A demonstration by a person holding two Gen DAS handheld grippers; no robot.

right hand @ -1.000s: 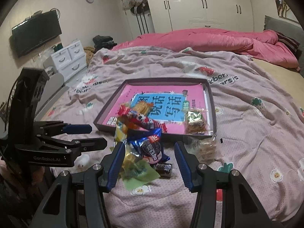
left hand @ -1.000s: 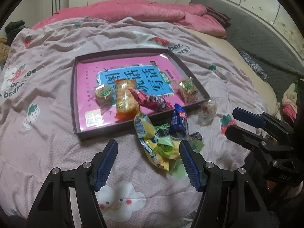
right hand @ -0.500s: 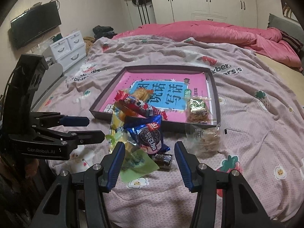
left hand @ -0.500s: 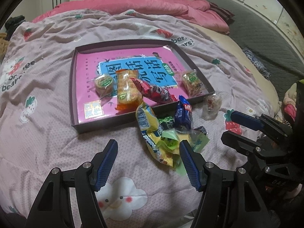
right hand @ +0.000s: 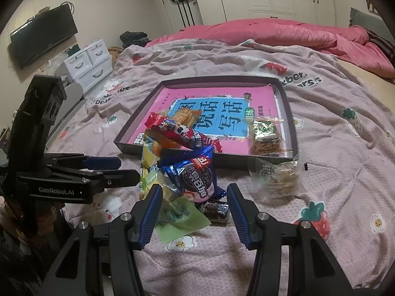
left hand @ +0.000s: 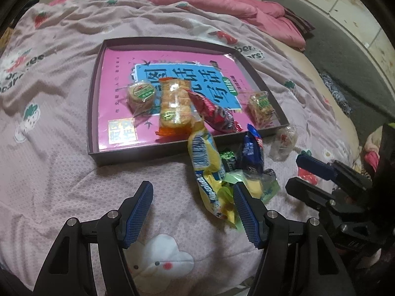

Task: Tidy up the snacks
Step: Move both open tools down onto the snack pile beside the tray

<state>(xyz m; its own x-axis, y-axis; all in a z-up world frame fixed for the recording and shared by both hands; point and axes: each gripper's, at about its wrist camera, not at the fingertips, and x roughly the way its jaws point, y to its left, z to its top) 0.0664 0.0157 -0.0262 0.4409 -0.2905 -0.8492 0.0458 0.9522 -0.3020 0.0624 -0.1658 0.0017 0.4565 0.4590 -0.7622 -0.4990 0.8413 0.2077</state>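
A dark tray [left hand: 91,113] [right hand: 217,80] with a pink book in it lies on the bedspread. It holds a round cake [left hand: 140,96], an orange cracker pack [left hand: 175,106], a red pack [left hand: 214,116] [right hand: 182,133] and a green-labelled cracker [left hand: 261,107] [right hand: 265,135]. A pile sits in front of the tray: a yellow pack [left hand: 206,170], a blue Oreo pack [right hand: 197,177] [left hand: 250,153], a green wrapper [right hand: 180,217] and a small brown bar [right hand: 217,209]. My right gripper [right hand: 194,188] [left hand: 295,172] hovers open, its fingers framing the Oreo pack. My left gripper [left hand: 192,187] [right hand: 127,170] is open beside the yellow pack, holding nothing.
A clear-wrapped cracker [right hand: 279,177] [left hand: 284,143] lies on the bedspread by the tray's near right corner. A pink duvet [right hand: 284,32] is bunched at the far side of the bed. White drawers [right hand: 86,64] and a wall TV [right hand: 42,37] stand beyond the bed's left edge.
Both grippers have sunk a little toward the pile, so the snacks look closer and larger. Their jaws keep the same width. No snack has moved.
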